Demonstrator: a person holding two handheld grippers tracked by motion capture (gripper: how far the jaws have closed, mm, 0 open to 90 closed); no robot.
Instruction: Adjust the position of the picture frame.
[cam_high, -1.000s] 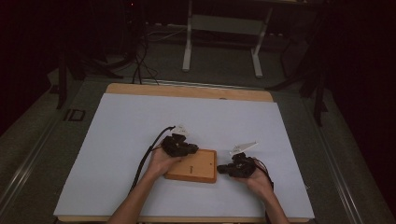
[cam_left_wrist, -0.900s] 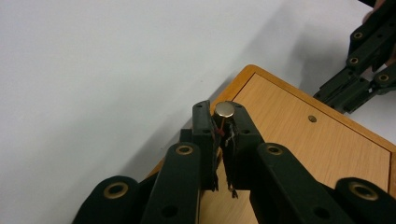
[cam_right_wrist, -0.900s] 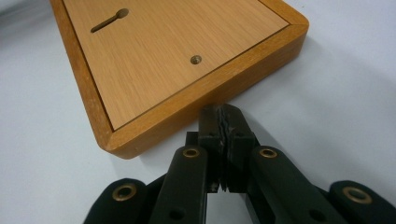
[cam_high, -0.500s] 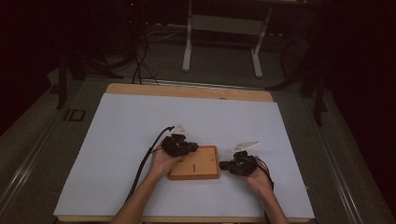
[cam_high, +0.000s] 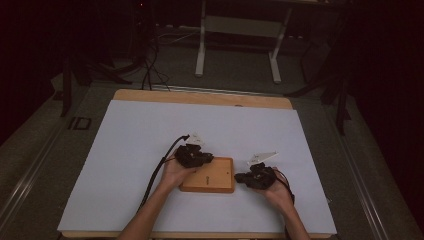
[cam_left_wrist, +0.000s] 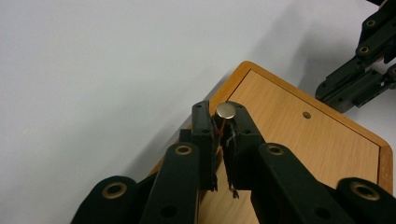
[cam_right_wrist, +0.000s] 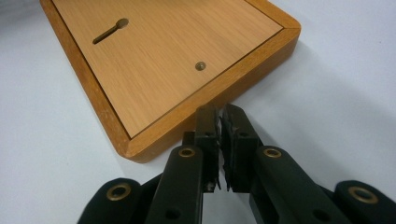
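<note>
A flat wooden board (cam_high: 215, 179) with a raised rim lies on the white table top near the front. It has a keyhole slot (cam_right_wrist: 110, 31) and a small round hole (cam_right_wrist: 200, 66). My left gripper (cam_high: 208, 159) rests over the board's far left corner. In the left gripper view it (cam_left_wrist: 223, 115) is shut on a small metal pin (cam_left_wrist: 226, 110) with a flat round head, held above the board (cam_left_wrist: 299, 140). My right gripper (cam_high: 238, 178) sits on the table just off the board's right edge. In the right gripper view its jaws (cam_right_wrist: 220, 115) are shut with nothing between them.
The white sheet (cam_high: 135, 145) covers most of the table, with a wooden strip (cam_high: 200, 96) bare at the far edge. A black cable (cam_high: 159, 172) trails left from the left gripper. A metal stand (cam_high: 240, 30) stands on the dark floor beyond.
</note>
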